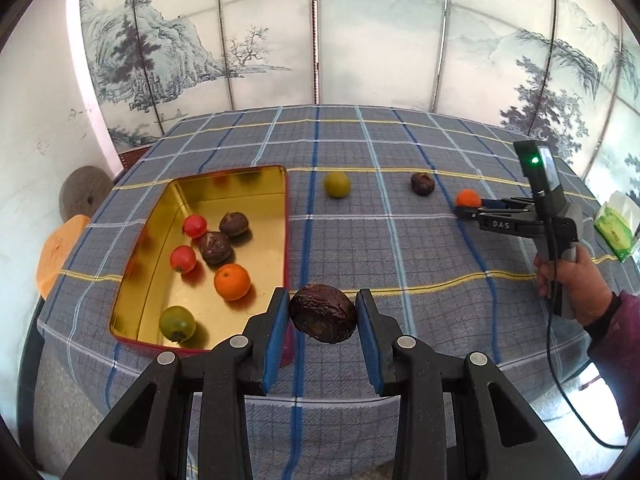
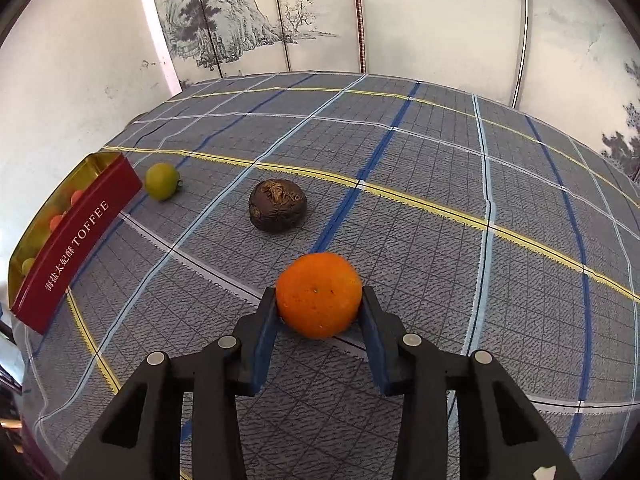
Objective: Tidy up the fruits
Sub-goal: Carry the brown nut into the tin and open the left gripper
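Left gripper (image 1: 322, 312): I hold a wrinkly dark fruit (image 1: 322, 313) tight, up in the air, just at 3 o'clock of the tin (image 1: 280, 184).
Right gripper (image 2: 319, 300): I squeeze an orange (image 2: 319, 294) that sits on the table (image 2: 440, 152).
Tin: six fruits inside.
Green fruit (image 2: 161, 180): on the table, near the tin.
Other dark fruit (image 2: 277, 205): at 11 o'clock from my orange.

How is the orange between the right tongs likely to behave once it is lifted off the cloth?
The orange looks round and firm, so it would probably roll if released. The right tongs grip it at its widest part, likely a stable hold. Its skin looks glossy and finely pitted, so some slip is possible.
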`<state>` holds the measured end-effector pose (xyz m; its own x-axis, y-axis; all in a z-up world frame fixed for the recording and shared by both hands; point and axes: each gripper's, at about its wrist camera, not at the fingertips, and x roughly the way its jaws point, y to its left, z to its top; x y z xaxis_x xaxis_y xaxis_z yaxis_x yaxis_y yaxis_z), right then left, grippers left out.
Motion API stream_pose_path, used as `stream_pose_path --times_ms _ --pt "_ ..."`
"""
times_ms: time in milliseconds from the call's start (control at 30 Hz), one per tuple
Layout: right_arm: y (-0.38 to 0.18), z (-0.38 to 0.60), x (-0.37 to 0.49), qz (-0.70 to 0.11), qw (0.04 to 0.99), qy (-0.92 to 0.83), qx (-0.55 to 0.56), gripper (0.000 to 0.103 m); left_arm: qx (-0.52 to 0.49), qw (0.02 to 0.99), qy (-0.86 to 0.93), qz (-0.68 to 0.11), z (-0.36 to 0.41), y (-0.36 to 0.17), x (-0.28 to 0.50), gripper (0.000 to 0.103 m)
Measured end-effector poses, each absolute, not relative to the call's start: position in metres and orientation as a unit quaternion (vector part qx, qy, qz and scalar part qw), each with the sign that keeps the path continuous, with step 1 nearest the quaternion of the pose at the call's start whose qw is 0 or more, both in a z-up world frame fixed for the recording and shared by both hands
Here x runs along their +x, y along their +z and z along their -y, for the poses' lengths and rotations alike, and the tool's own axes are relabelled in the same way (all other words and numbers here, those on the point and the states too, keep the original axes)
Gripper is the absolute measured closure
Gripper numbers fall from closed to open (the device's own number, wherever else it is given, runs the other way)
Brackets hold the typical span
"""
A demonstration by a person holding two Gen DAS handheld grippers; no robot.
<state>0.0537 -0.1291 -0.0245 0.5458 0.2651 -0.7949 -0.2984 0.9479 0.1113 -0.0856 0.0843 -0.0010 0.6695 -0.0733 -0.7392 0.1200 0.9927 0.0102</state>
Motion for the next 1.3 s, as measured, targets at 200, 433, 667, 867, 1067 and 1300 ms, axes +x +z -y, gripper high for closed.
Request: stream_pose_path --times_ms 200,433,667,867,1067,1300 --pt "-0.025 0.125 0.055 -0.449 0.879 0.157 -0.026 0.065 0.027 0.913 -0.039 -0.406 -0.096 -0.007 -0.085 0.068" --pt "-0.025 0.125 0.055 -0.449 0.879 0.157 -0.027 0.065 0.016 0.908 -0.024 -0.417 -0.11 -0.017 -0.082 0.068" --pt "-0.025 0.125 0.054 -0.449 0.879 0.158 -0.027 0.065 0.016 0.904 -0.011 -0.427 -0.119 -0.026 -0.075 0.068" --pt "-0.026 0.124 0.054 -0.449 0.879 0.158 -0.027 0.064 0.02 0.902 0.013 -0.43 -0.137 -0.032 -0.062 0.068" --pt "-0.026 0.124 0.054 -0.448 0.879 0.159 -0.026 0.063 0.028 0.899 0.031 -0.436 -0.157 -0.038 -0.045 0.068" --pt "-0.026 0.125 0.054 -0.448 0.879 0.16 -0.025 0.063 0.019 0.894 0.056 -0.445 -0.183 -0.041 -0.022 0.068"
